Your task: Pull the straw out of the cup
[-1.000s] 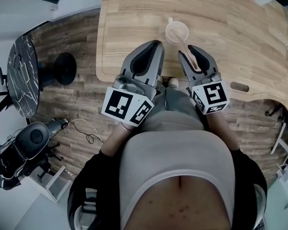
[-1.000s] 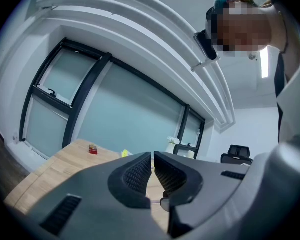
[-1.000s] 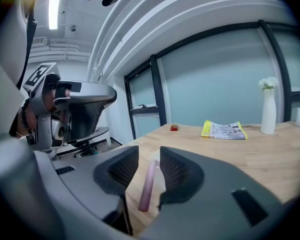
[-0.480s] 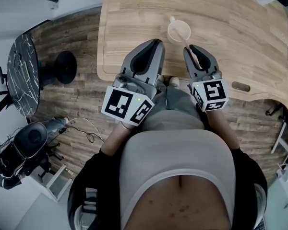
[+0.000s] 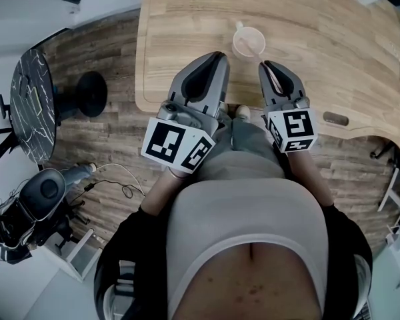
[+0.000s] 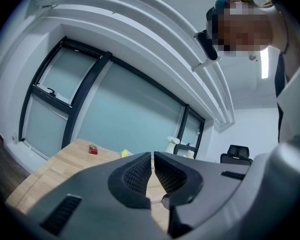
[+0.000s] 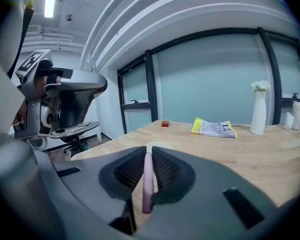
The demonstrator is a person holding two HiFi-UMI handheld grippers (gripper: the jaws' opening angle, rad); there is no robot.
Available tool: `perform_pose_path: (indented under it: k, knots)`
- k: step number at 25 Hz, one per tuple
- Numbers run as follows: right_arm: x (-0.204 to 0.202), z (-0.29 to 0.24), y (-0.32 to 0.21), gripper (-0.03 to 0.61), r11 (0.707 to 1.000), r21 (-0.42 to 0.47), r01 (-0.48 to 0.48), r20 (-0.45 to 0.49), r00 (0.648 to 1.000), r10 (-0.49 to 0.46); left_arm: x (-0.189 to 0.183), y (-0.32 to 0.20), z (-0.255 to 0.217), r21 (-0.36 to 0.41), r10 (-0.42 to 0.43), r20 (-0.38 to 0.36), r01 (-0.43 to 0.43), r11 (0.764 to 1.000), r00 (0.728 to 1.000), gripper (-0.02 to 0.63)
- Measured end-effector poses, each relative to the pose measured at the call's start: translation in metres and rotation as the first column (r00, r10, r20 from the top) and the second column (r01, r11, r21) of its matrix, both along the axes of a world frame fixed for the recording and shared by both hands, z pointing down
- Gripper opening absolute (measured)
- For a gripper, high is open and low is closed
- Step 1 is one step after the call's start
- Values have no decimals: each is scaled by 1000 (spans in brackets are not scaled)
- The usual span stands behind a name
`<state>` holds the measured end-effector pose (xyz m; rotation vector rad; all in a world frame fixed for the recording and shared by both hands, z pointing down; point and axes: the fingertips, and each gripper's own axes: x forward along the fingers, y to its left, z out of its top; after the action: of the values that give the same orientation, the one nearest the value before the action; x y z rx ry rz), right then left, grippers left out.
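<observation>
A clear plastic cup (image 5: 248,42) stands near the front edge of the wooden table (image 5: 187,19). A pink straw (image 5: 272,76) leans out of it toward me. My right gripper (image 5: 265,64) sits just in front of the cup; its jaws have just been closing and now press on the straw. In the right gripper view the straw (image 7: 147,184) runs lengthwise between the ribbed pads, and the cup's rim (image 7: 158,145) peeks over the tips of my right gripper (image 7: 148,152). My left gripper (image 5: 217,57) hovers to the cup's left, shut on nothing, tips (image 6: 153,156) almost touching.
A yellow magazine (image 7: 213,128), a white vase (image 7: 258,109) and a small red object (image 7: 165,123) lie farther back on the table. An office chair (image 7: 70,104) stands left of the table. A round dark side table (image 5: 32,105) and a black stool (image 5: 91,93) are on the floor.
The right gripper's jaws went from wide open around the straw to shut on it. The left gripper stayed put.
</observation>
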<state>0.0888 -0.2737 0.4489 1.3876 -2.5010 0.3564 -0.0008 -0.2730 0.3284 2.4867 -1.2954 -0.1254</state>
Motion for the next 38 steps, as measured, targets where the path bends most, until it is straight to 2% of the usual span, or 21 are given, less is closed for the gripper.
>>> perform_pose_path:
  k: [16,38]
  knots:
    - [-1,0,-1,51,1000,26,-7,-20,1000,7,2,1,-2,0,16,-8,-16,1000,1000,14]
    - [-5,-8,-6,51,998,58,-29,5,1000,29,-7,-1,-8,16,-4,-11,5,1000,1000,14]
